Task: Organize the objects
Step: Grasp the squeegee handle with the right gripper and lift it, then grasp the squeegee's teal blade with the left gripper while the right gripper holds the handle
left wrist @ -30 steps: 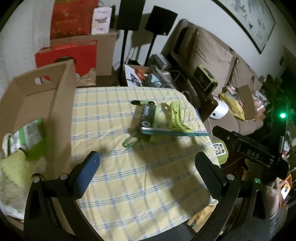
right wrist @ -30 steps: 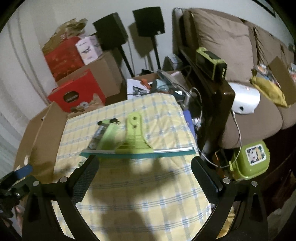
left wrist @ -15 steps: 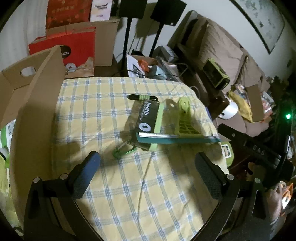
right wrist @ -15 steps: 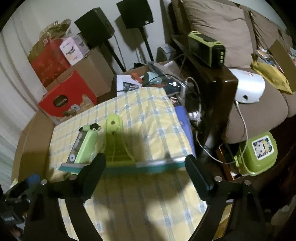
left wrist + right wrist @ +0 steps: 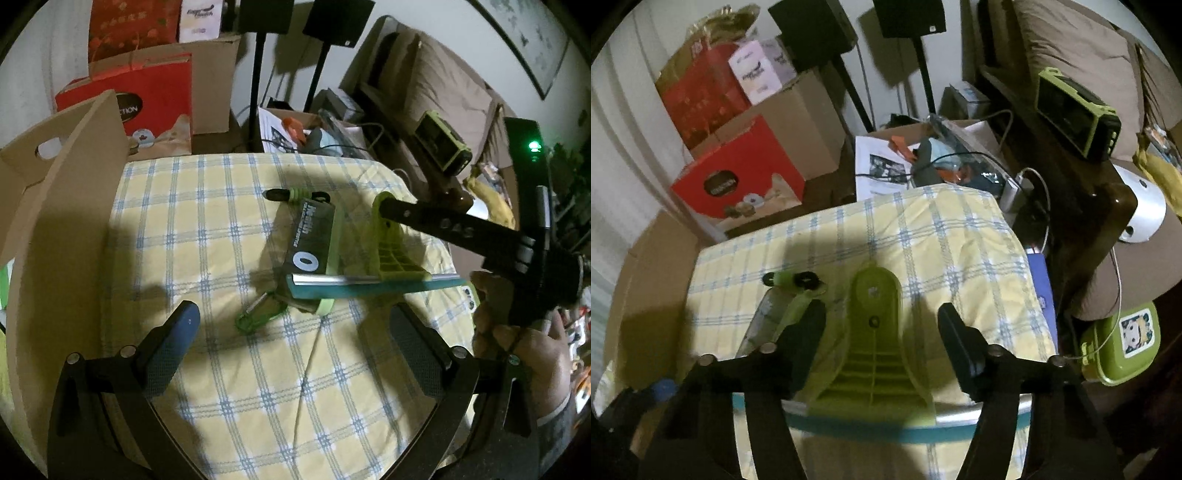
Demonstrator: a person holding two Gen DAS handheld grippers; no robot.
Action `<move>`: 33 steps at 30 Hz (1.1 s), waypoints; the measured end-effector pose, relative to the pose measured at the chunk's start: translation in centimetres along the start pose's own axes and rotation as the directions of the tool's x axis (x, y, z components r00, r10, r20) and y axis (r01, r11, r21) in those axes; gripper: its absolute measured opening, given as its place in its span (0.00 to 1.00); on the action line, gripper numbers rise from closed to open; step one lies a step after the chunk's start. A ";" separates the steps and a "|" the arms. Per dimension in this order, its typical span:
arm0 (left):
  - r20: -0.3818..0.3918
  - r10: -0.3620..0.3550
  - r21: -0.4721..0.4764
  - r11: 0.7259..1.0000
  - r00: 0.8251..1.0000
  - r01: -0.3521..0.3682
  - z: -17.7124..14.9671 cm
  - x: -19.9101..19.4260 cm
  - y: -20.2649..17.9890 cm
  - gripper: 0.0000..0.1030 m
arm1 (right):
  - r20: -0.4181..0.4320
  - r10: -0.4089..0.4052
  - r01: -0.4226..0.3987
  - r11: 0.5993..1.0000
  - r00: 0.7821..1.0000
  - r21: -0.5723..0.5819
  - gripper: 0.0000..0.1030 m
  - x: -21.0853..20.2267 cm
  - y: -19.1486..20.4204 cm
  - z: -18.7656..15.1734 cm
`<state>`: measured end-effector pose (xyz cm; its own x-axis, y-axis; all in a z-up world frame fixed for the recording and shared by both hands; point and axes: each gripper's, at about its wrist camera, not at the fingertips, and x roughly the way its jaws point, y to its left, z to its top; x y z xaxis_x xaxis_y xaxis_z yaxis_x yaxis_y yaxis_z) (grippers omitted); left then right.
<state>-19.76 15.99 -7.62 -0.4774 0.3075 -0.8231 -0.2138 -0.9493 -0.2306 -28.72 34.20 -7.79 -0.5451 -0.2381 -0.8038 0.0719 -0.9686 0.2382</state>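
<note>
While the left gripper [image 5: 291, 343] hovers spread, the parted right gripper [image 5: 882, 332] straddles the squeegee [image 5: 875, 354].

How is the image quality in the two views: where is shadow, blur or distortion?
Left wrist view: fisheye bends the cardboard box; dark shadows cross the checked cloth; the squeegee is fairly sharp. Right wrist view: dimmer; shadow covers the squeegee; the right gripper looks slightly soft.

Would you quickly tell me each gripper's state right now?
Left gripper: open, holding nothing.
Right gripper: open, straddling the green squeegee handle, not yet gripping.
</note>
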 end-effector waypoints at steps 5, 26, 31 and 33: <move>-0.011 -0.039 -0.031 0.999 0.999 0.039 0.4 0.5 0.4 0.97 | -0.026 0.015 -0.015 1.000 1.000 0.016 0.47 1.3 0.0 0.3; -0.031 -0.226 -0.190 0.958 0.974 0.216 0.2 1.8 2.3 0.91 | 0.001 0.145 -0.144 0.982 0.989 0.122 0.35 -0.7 -1.0 0.0; -0.002 -0.250 -0.206 0.948 0.968 0.244 0.3 1.5 2.4 0.90 | 0.024 0.186 -0.188 0.976 0.982 0.109 0.34 -2.4 -0.4 -0.2; 0.005 -0.255 -0.201 0.947 0.967 0.251 0.4 1.4 2.3 0.83 | 0.025 0.198 -0.199 0.975 0.980 0.100 0.34 -2.9 0.0 -0.3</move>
<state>-21.21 14.30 -9.09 -0.4108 0.5400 -0.7346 -0.1515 -0.8349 -0.5291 -26.88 34.88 -5.67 -0.5409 -0.4232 -0.7269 0.0953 -0.8894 0.4470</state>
